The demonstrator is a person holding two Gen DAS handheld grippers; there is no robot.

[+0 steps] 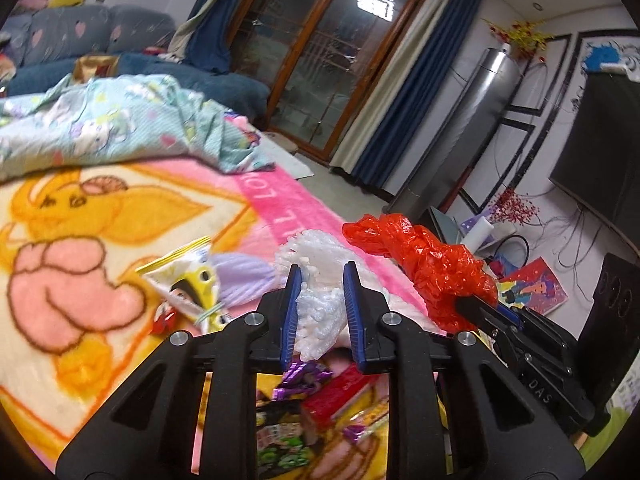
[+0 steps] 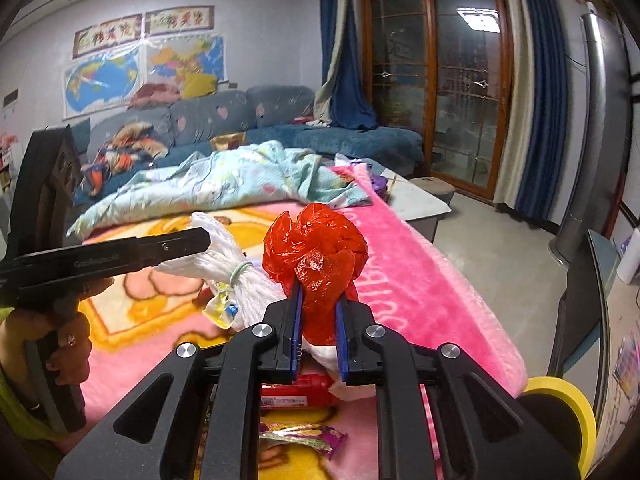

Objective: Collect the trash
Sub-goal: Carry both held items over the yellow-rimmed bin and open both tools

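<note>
Left wrist view: left tool [image 1: 322, 280] clamped on a white net [image 1: 320, 312], blue pads pressed into both flanks, the net's frayed end poking out past the tips. Right tool [image 2: 318, 300] clamped on a crumpled red bag [image 2: 316, 248], which balloons above the pads; only a narrow waist of film is pinched. Both bundles held up over a pink blanket [image 2: 416, 280], close together, right tool's bag just beside the left tool's net in either view. More trash lies loose on the blanket below: yellow snack packet [image 1: 184, 276], purple wrapper [image 1: 304, 374], red pack [image 2: 298, 394], another purple wrapper [image 2: 304, 438]. No bin visible in either view, so drop point unknown. Risks, as judged: thin red film is slick and springy, may creep out of the pads if the tool swings or tilts, since most of its bulk sits outside the grip. Net is soft and compressible; grip looks firm, but loose strands could snag on the neighbouring tool. Tools this near could knock together. Plush blanket may hide small wrappers.
</note>
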